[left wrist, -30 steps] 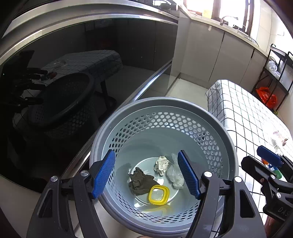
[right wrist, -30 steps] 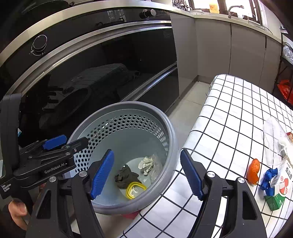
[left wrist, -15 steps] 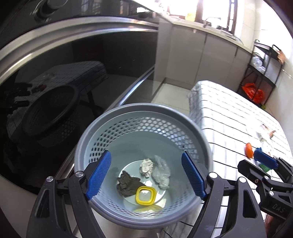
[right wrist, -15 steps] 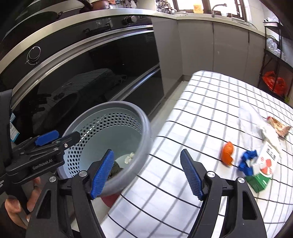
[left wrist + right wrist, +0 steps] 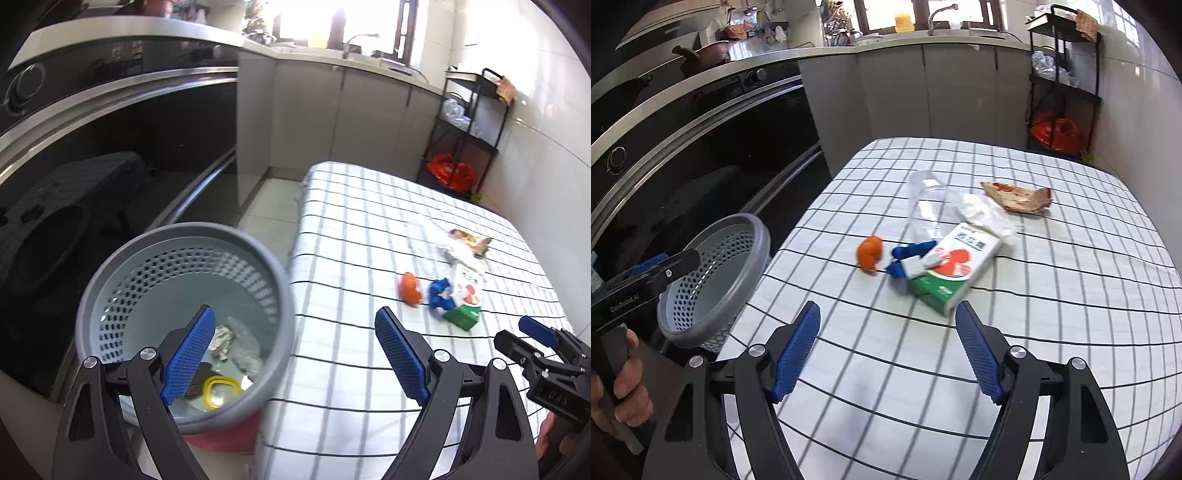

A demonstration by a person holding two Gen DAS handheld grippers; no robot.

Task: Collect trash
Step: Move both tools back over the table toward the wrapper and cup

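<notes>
A grey perforated basket [image 5: 110,280] stands left of the checked table and holds a yellow lid [image 5: 218,390], crumpled paper and plastic. It also shows in the right wrist view [image 5: 753,266]. On the table lie an orange peel [image 5: 870,253], a blue scrap [image 5: 908,254], a green and white carton [image 5: 955,269], a clear bottle [image 5: 927,206], white tissue [image 5: 986,218] and a brown wrapper [image 5: 1019,195]. My left gripper [image 5: 295,354] is open and empty over the basket's right rim. My right gripper [image 5: 888,350] is open and empty above the table, short of the carton.
The checked table [image 5: 1071,314] fills the right. A dark oven front [image 5: 701,155] stands behind the basket. A black rack [image 5: 1063,85] with an orange bag stands at the far wall. Grey cabinets [image 5: 923,92] line the back.
Both grippers have swung right, away from the basket and toward the table. The litter on the table has come into full view. Both stay open.
</notes>
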